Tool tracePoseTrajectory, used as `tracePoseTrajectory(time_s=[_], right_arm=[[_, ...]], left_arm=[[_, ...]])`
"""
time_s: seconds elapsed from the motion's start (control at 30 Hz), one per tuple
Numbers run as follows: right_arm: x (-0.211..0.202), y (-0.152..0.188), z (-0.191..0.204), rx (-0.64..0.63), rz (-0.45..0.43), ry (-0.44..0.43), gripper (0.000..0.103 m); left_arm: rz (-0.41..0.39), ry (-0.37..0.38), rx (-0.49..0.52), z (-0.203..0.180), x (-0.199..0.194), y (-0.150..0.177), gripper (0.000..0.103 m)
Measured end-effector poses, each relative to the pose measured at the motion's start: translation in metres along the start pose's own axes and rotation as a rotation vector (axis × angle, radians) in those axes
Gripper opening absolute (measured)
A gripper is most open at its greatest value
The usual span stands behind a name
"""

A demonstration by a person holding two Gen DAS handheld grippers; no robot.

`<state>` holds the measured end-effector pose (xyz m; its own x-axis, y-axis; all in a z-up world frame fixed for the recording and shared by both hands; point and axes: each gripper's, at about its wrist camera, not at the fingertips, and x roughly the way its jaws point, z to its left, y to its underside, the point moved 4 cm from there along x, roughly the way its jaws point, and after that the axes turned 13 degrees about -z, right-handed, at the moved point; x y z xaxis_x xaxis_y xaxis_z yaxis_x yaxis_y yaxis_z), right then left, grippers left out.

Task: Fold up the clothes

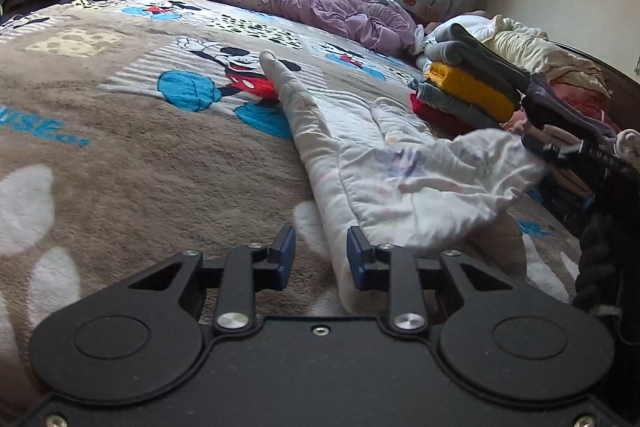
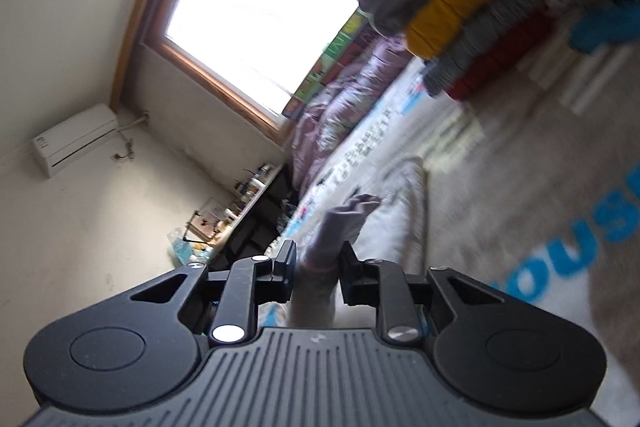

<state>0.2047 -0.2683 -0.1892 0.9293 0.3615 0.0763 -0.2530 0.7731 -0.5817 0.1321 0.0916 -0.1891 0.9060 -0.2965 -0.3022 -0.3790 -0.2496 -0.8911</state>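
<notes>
White garment (image 1: 360, 163) beside folded stack (image 1: 464, 87)

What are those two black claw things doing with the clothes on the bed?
A person is folding laundry with a handheld gripper in each hand. The right gripper has pinched a bunched corner of the white, faintly printed garment between its fingers. The left gripper sits at the garment's near edge, with the cloth between its fingers, though they do not look pressed on it. The garment lies half spread on the cartoon-mouse blanket, and a stack of folded clothes waits beside it.
</notes>
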Motion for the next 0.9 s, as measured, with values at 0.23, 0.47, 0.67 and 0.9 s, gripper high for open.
tracePoseTrajectory(time_s=[0.23, 0.47, 0.67, 0.9], right_arm=[[0.012, -0.016, 0.016, -0.029, -0.012, -0.06, 0.016], [-0.005, -0.012, 0.003, -0.027, -0.02, -0.01, 0.014], [-0.002, 0.011, -0.061, 0.076, 0.059, 0.217, 0.014], [-0.007, 0.013, -0.051, 0.081, 0.031, 0.156, 0.014]], left_arm=[[-0.049, 0.055, 0.092, -0.022, 0.001, -0.007, 0.026], [0.092, 0.06, 0.179, -0.03, 0.024, 0.014, 0.026], [0.076, 0.094, 0.076, -0.012, 0.014, -0.001, 0.027], [-0.06, -0.038, -0.065, 0.035, 0.017, -0.039, 0.04]])
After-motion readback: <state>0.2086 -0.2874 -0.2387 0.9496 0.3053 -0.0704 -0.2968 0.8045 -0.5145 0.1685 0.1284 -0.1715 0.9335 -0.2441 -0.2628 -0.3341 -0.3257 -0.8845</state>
